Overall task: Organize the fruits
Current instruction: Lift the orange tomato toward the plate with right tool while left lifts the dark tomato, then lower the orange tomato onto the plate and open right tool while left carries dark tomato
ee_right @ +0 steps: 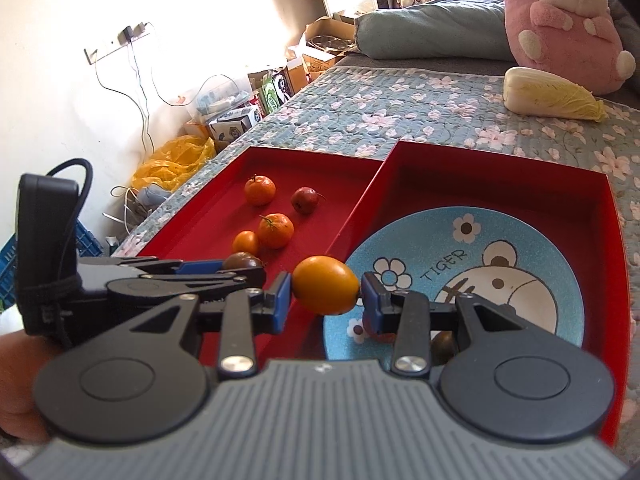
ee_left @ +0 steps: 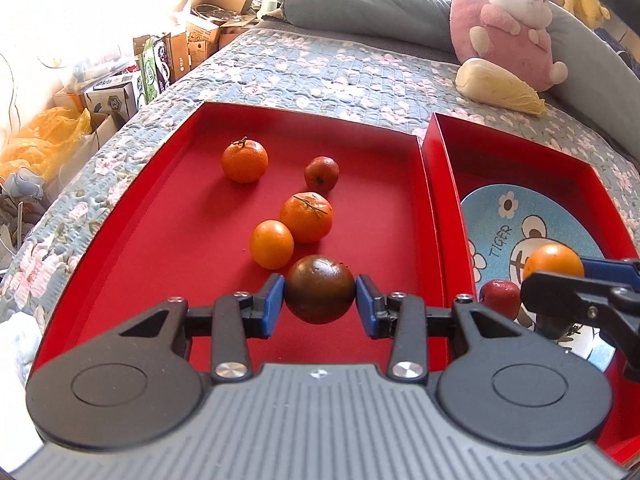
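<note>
Presently, two red trays are lying side by side on a floral quilt.

Left tray: it is holding four loose fruits. A stemmed orange is sitting farthest, with a small red fruit to its right. Nearer, a second stemmed orange is touching a smaller smooth orange fruit.

Left gripper: its blue pads are pinching a dark brownish-red fruit by both sides at the near middle of the left tray (whether the fruit is resting on the tray floor or hanging just above it cannot be told).

Right tray: it is carrying a blue plate printed with flowers, a cartoon animal and the word TIGER. A red fruit is lying on the plate's near left part, and a dark fruit is showing just beside it, mostly hidden behind the gripper linkage.

Right gripper: its pads are clamping a yellow-orange fruit, which is hanging over the divide between the two trays, at the plate's left edge.

Surroundings: a napa cabbage is lying on the quilt beyond the right tray, with a pink plush toy just behind it and a grey-blue pillow to the left. Cardboard boxes and a yellow plastic bag are crowding the floor left of the bed.
</note>
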The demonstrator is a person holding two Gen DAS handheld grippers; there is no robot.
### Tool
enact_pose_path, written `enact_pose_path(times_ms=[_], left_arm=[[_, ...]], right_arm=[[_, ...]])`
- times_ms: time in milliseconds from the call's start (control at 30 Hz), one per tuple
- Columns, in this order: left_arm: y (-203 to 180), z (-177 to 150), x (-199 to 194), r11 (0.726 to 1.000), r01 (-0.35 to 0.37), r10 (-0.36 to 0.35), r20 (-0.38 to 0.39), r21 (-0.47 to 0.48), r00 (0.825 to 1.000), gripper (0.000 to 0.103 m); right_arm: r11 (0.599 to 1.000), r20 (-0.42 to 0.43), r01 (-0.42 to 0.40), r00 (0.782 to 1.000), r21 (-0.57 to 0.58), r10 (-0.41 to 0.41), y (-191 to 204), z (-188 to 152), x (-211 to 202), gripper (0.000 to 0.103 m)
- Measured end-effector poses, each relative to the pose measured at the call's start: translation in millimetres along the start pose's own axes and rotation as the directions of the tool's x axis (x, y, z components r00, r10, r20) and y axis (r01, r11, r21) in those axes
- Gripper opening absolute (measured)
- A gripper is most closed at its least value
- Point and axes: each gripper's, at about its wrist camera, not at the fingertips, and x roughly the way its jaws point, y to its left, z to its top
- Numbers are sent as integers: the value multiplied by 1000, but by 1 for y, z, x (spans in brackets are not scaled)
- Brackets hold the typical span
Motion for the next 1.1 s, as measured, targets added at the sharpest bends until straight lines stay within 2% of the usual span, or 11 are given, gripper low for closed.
enact_pose_path(times_ms=[1100], left_arm=[[-5, 0, 1, 1000, 3, -3, 6, 10, 1000, 45]], right_arm=[[996, -33, 69, 997, 54, -68, -35, -25, -8, 41]])
